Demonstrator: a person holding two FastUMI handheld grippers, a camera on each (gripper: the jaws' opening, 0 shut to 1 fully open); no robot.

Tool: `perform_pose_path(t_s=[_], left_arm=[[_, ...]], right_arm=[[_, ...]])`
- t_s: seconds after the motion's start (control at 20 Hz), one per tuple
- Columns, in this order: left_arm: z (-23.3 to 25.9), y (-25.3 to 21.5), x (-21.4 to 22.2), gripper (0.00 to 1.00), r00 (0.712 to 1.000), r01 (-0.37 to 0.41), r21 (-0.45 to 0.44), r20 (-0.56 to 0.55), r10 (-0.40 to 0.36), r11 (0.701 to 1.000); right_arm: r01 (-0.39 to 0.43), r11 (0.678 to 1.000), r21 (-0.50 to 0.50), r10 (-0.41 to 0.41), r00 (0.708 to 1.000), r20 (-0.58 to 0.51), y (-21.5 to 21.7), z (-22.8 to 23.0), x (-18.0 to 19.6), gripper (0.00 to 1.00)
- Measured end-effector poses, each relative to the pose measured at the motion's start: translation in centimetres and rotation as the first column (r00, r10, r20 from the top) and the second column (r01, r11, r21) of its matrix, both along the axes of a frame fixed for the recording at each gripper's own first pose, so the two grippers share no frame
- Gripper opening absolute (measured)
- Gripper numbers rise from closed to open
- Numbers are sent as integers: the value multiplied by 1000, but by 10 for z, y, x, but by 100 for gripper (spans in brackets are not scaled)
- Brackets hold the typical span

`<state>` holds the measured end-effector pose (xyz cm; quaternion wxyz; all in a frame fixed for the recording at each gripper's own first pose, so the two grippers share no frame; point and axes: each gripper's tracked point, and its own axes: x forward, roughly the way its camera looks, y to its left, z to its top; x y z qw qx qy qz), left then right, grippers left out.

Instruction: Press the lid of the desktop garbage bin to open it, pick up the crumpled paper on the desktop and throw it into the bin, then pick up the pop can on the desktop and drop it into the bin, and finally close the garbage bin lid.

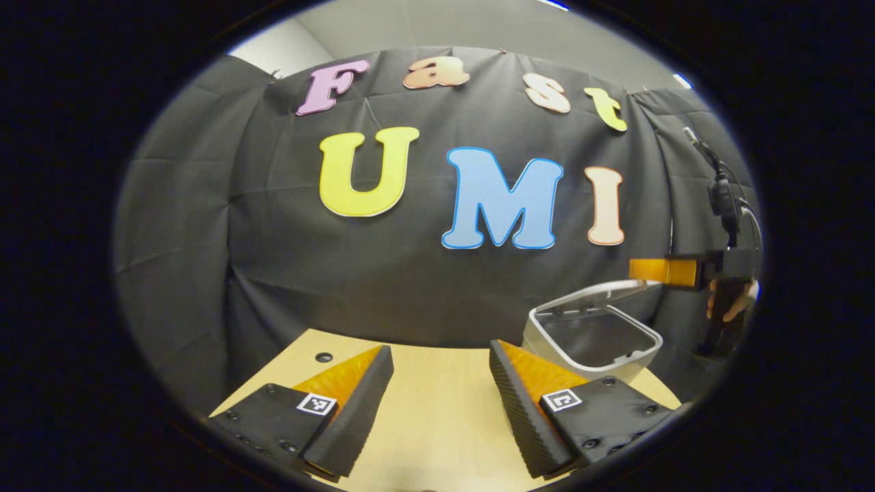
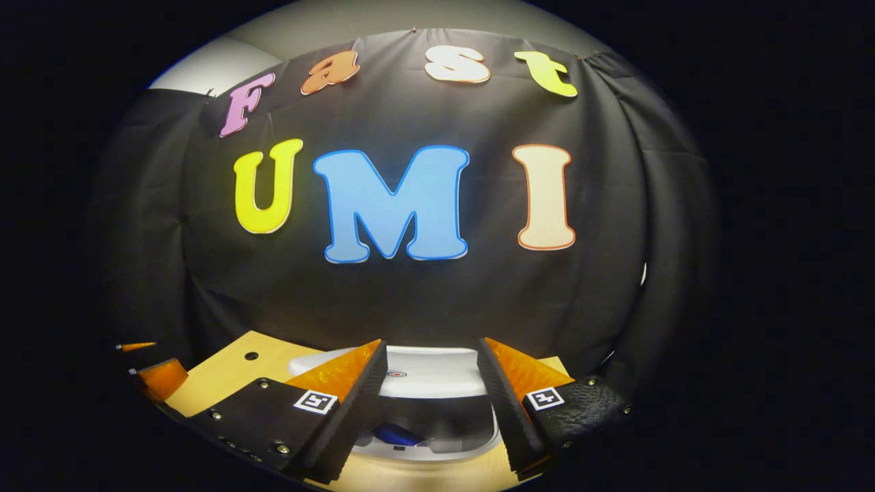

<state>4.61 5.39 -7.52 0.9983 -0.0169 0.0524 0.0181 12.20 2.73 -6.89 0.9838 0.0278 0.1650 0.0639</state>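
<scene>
Both claws apart, empty: right gripper (image 2: 431, 396) above open garbage bin (image 2: 424, 383), left gripper (image 1: 441, 403) over desktop (image 1: 437, 410). Risk: hasty push on raised lid (image 1: 601, 290) tipping bin.

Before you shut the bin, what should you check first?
1. Lid of the bin up: ok.
2. Right tool open, holding nothing, above the bin: ok.
3. Left tool open, holding nothing, over the table beside the bin: ok.
4. Can inside: cannot tell; a blue thing lies in the bin.
5. Paper inside: cannot tell.
</scene>
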Motion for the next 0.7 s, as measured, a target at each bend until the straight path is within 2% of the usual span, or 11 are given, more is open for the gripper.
perform_pose_path(t_s=[0.1, 0.15, 0.35, 0.7], left_arm=[[-3, 0, -3, 96, 1000, -3, 5, -6, 3, 1000], [-3, -1, -5, 92, 1000, -5, 6, -8, 5, 1000], [-4, -4, -9, 92, 1000, -10, 7, -8, 10, 1000], [-4, -7, -15, 93, 1000, -20, 15, -9, 20, 1000]], right_arm=[[-5, 1000, 4, 5, 999, -43, 2, -20, -6, 86], [-8, 1000, 7, 9, 998, -65, 3, -31, -11, 86], [-18, 1000, 13, 19, 993, -115, 4, -57, -20, 86], [-32, 999, -9, 30, 989, -144, 7, -76, -25, 86]])
